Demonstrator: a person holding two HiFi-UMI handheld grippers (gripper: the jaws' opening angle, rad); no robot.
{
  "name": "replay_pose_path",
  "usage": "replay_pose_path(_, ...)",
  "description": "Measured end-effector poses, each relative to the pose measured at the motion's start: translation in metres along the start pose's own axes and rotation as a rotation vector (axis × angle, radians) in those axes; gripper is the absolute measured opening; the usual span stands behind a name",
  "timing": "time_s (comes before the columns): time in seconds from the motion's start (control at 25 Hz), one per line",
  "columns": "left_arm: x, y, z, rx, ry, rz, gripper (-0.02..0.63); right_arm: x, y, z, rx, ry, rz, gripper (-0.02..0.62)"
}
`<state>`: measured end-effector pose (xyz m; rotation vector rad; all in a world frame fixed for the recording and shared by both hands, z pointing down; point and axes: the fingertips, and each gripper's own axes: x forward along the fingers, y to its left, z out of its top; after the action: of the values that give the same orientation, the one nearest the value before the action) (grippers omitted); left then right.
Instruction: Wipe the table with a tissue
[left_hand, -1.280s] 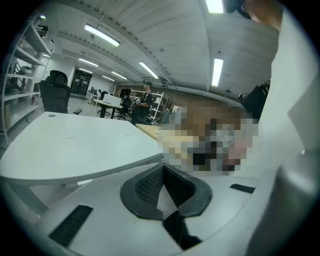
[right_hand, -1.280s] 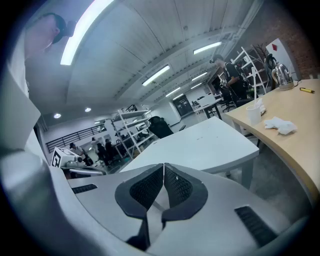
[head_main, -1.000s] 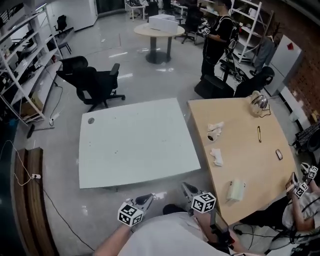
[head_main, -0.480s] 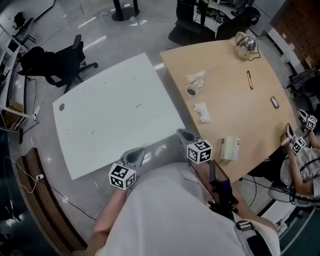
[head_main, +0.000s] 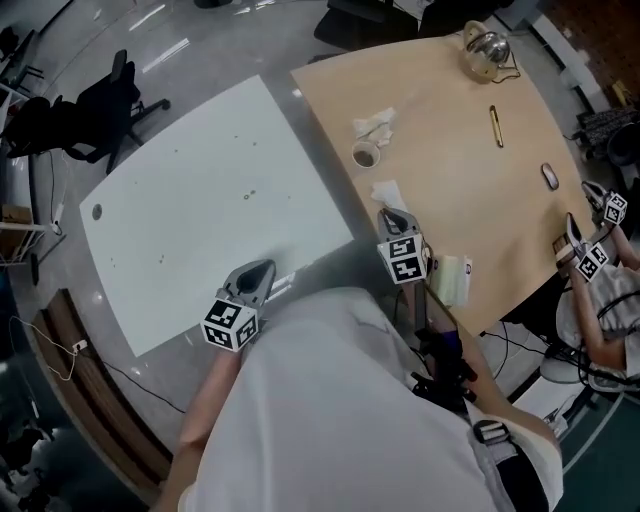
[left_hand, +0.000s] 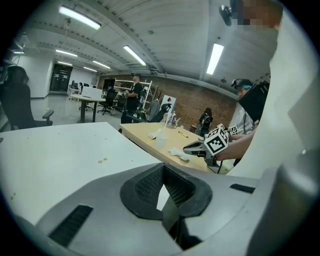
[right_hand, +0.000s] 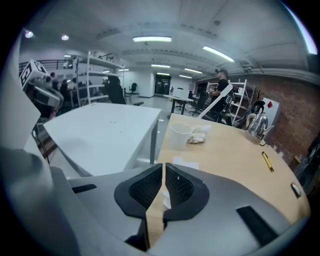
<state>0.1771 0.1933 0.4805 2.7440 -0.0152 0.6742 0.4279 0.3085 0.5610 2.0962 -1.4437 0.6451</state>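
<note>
Tissue (head_main: 386, 190) lies just ahead of the closed right gripper (head_main: 390, 214).

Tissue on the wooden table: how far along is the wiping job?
Nothing looks wiped yet: the tissue lies loose on the wooden table. In hand: the right claw, shut and empty, points at it from close by. Left: grasp it, then wipe.
</note>
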Motion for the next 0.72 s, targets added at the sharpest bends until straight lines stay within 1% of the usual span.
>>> replay_pose_path(0.04, 0.003, 0.001, 0.001, -0.002, 0.005, -0.001, 0.005, 0.005, -0.008, -0.003, -0.031, 0.028, -0.011, 0.021)
replay_pose_path(0.08, 0.006, 0.000, 0.002, -0.004, 0.011, -0.002, 0.005, 0.010, -0.014, -0.008, -0.035, 0.054, -0.017, 0.021)
replay_pose_path(0.2, 0.010, 0.001, 0.003, -0.009, 0.023, 0.001, 0.005, 0.025, -0.026, -0.019, -0.013, 0.113, -0.026, 0.024)
replay_pose_path(0.24, 0.010, 0.002, 0.004, -0.011, 0.024, 0.006, 0.005, 0.029, -0.028, -0.021, -0.014, 0.129, -0.025, 0.042)
replay_pose_path(0.28, 0.010, 0.004, 0.004, -0.014, 0.024, 0.012, 0.005, 0.033, -0.029, -0.023, -0.017, 0.145, -0.023, 0.097)
replay_pose_path(0.32, 0.009, 0.006, 0.005, -0.017, 0.023, 0.020, 0.005, 0.036, -0.030, -0.025, -0.021, 0.158, -0.020, 0.122)
replay_pose_path(0.44, 0.007, 0.014, 0.005, -0.023, 0.018, 0.048, 0.005, 0.045, -0.030, -0.036, -0.028, 0.209, -0.006, 0.135)
replay_pose_path(0.52, 0.007, 0.018, 0.007, -0.026, 0.014, 0.061, 0.005, 0.049, -0.036, -0.044, -0.026, 0.240, -0.013, 0.135)
replay_pose_path(0.72, 0.007, 0.017, 0.006, -0.037, 0.013, 0.080, 0.005, 0.055, -0.047, -0.049, 0.004, 0.255, -0.021, 0.130)
